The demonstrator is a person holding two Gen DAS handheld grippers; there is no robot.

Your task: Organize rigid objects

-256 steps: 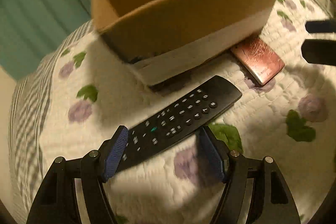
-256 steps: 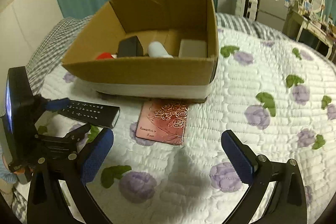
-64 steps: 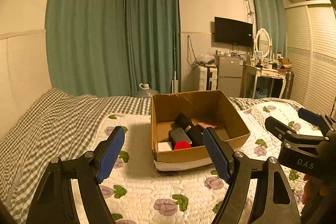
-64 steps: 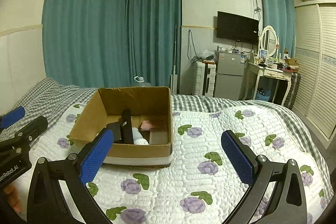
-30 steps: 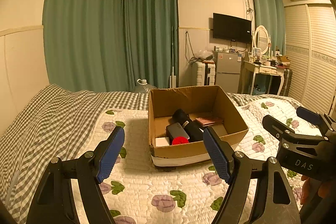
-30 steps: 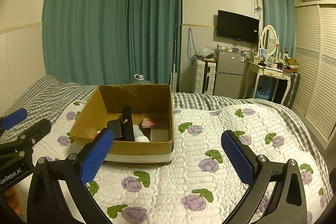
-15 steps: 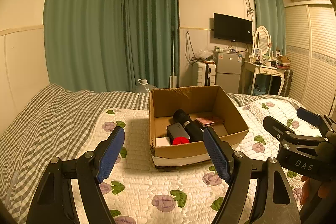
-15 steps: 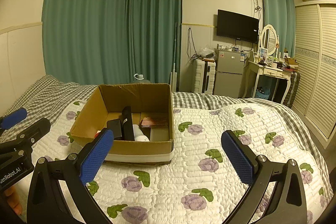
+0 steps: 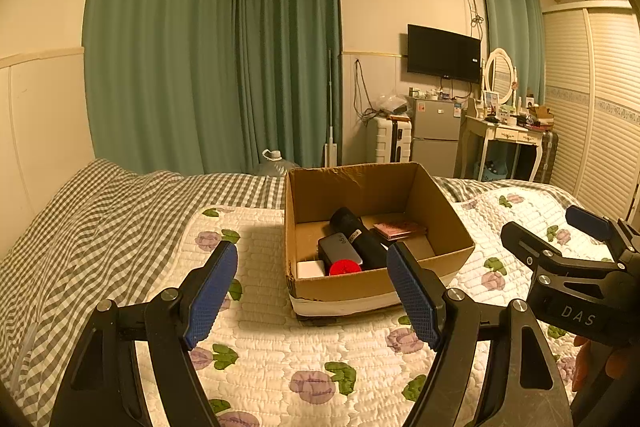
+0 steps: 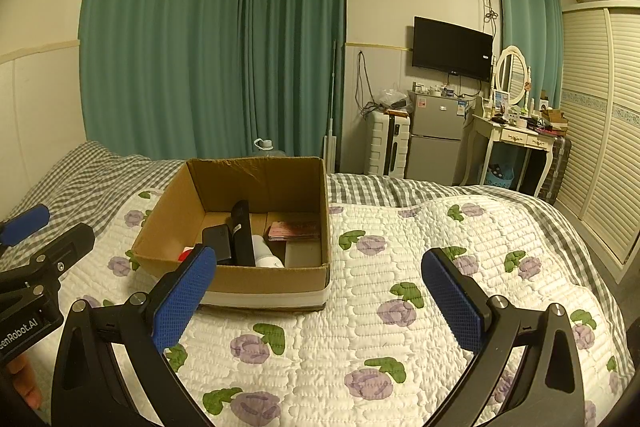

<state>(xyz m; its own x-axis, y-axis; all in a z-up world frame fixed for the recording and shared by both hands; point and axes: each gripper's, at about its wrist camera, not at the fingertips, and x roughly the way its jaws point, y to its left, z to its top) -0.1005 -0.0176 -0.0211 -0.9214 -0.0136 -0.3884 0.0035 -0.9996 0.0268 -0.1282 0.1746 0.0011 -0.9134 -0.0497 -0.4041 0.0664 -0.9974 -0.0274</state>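
An open cardboard box (image 9: 452,227) stands on the quilted bed; it also shows in the right wrist view (image 10: 172,223). Inside lie a black remote (image 9: 356,235) (image 10: 242,233), a pink notebook (image 9: 400,229) (image 10: 296,230), a dark case (image 9: 338,247), a red round item (image 9: 345,267) and white items (image 10: 266,255). My left gripper (image 9: 312,291) is open and empty, held back from the box. My right gripper (image 10: 320,299) is open and empty, also back from the box. Each gripper shows at the edge of the other's view.
The floral quilt (image 10: 400,327) covers the bed over a checked sheet (image 9: 100,227). Green curtains (image 9: 200,67) hang behind. A fridge (image 10: 434,143), suitcase (image 10: 386,145), dressing table (image 10: 516,139) and wardrobe (image 10: 600,127) stand beyond the bed.
Since 8.5 s ago the remote and pink notebook have gone from the quilt into the box, and both grippers have pulled far back. Over the last second almost nothing moves.
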